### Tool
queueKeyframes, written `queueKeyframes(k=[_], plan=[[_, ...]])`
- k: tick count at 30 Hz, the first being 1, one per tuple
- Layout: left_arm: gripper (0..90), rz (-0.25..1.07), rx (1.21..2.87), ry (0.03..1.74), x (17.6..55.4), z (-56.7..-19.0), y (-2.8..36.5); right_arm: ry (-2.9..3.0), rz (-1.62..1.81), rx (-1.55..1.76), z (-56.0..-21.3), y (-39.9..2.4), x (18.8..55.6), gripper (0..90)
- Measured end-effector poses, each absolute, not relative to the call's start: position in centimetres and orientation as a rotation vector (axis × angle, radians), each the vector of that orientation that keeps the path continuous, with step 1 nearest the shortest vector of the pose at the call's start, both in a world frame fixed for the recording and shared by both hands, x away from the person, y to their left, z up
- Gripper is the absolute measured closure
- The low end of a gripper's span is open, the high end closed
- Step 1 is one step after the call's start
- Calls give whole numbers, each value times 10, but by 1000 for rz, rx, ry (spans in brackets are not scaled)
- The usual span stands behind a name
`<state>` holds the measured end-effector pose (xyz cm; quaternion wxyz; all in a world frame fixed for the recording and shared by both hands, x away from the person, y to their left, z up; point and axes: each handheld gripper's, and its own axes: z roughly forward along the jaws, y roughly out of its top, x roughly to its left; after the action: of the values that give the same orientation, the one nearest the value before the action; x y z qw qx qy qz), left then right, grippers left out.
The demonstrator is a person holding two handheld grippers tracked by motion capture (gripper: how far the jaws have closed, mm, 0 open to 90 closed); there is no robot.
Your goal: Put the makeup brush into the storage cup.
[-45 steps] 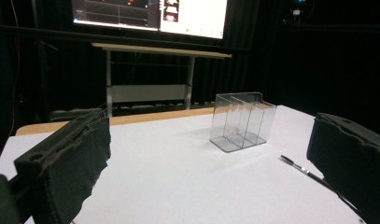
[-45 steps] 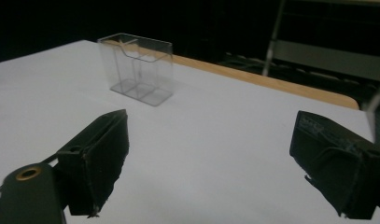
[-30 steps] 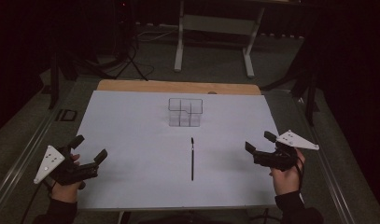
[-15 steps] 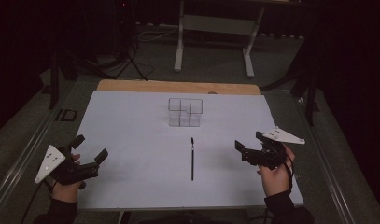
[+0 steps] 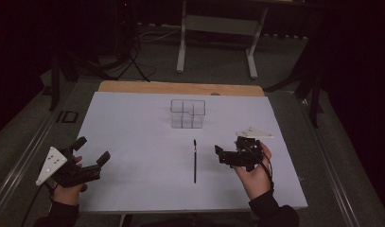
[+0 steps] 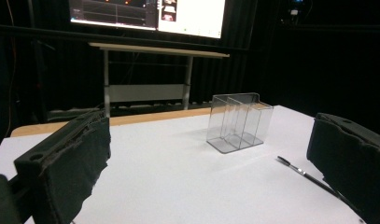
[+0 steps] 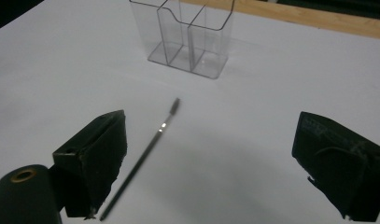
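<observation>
A thin black brush (image 5: 195, 161) lies flat on the white table sheet (image 5: 143, 142), its tip toward a clear plastic organiser (image 5: 187, 113) with compartments. The brush (image 7: 145, 154) also appears in the right gripper view, just inside the left jaw, with the organiser (image 7: 185, 37) beyond it. My right gripper (image 5: 229, 153) hovers open just right of the brush, nothing between its jaws. At the table's left front, my left gripper (image 5: 91, 156) rests open and empty. From the left gripper view the organiser (image 6: 239, 121) stands ahead and the brush (image 6: 304, 175) lies to the right.
A wooden strip (image 5: 180, 88) edges the table's far side. Beyond it stands a metal frame (image 5: 217, 28) on a grey floor with cables (image 5: 133, 61). A lit monitor (image 6: 150, 14) hangs behind in the left gripper view.
My right gripper has moved left from the table's right edge to just beside the brush, staying open. The left gripper has stayed put.
</observation>
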<state>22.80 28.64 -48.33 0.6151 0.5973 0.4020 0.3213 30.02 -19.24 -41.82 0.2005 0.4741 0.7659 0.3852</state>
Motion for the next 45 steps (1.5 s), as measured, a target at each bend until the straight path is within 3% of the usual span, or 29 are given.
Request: queueKeyframes(k=[13, 25, 33, 45], plan=[[1, 735, 1377, 929, 228, -484, 286, 2194, 1019, 1448, -428, -157, 306, 104], [1, 733, 1377, 929, 228, -483, 287, 2193, 879, 1560, -439, -123, 315, 230], [1, 736, 1374, 931, 228, -483, 287, 2229, 771, 1642, -449, -101, 320, 384], [1, 739, 1369, 932, 228, -483, 288, 2240, 637, 1784, -475, -85, 331, 525]])
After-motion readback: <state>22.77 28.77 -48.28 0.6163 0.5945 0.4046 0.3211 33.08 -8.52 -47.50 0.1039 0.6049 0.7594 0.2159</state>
